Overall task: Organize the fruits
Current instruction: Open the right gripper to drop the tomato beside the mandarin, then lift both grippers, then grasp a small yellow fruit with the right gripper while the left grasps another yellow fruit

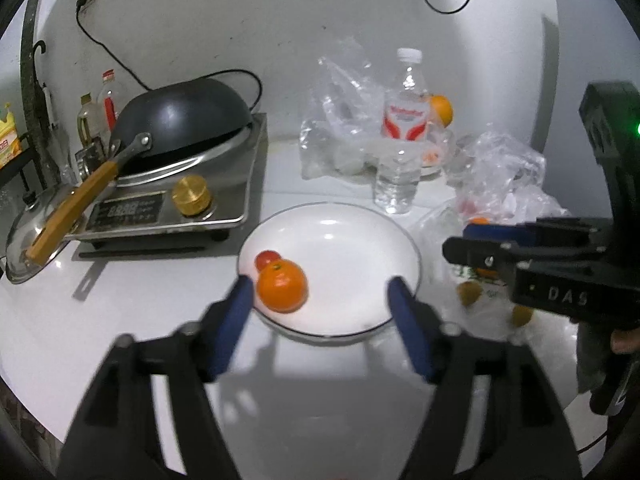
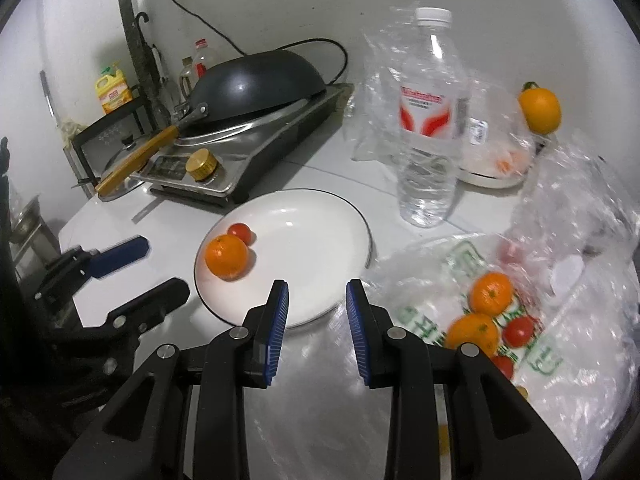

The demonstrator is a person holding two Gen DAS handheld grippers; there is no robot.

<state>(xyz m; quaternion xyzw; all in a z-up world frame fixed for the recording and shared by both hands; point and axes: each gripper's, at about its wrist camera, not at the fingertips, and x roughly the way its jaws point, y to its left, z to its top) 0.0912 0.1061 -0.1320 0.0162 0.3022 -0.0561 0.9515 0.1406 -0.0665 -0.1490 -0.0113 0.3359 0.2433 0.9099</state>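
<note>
Nearest the left wrist camera, the left gripper [image 1: 320, 300] stands with its blue-padded jaws spread wide and nothing between them; the pads sit over the near rim of the round white plate with a thin dark edge line [image 1: 412, 252]. The left pad lies just beside the orange mandarin with a green stem scar [image 1: 282, 286], with no clear contact. In the inspector's judgement the wide spread fits a fruit set down and let go.

The right gripper [image 2: 316, 308] shows a narrower gap than the left, and that gap is empty; no fruit is held. It hovers over the plate's near right rim, pointing between the plate and the crumpled clear plastic bag with green print [image 2: 460, 280]. This placing suggests it is bound for the next fruit.

On the plate the mandarin rests at the left side, touching a small red tomato [image 2: 241, 233] behind it. The rest of the plate is bare.

In the bag, to the right, lie two more orange mandarins [image 2: 490, 294] and further small red tomatoes [image 2: 519, 331], unsorted.

Farther back stands a clear plastic water bottle with a red and white label [image 2: 428, 120]. Behind it another orange fruit [image 2: 540, 110] sits above a pale dish under plastic. At far left, a dark wok with a wooden handle [image 2: 256, 80] rests inverted on a steel cooker.
</note>
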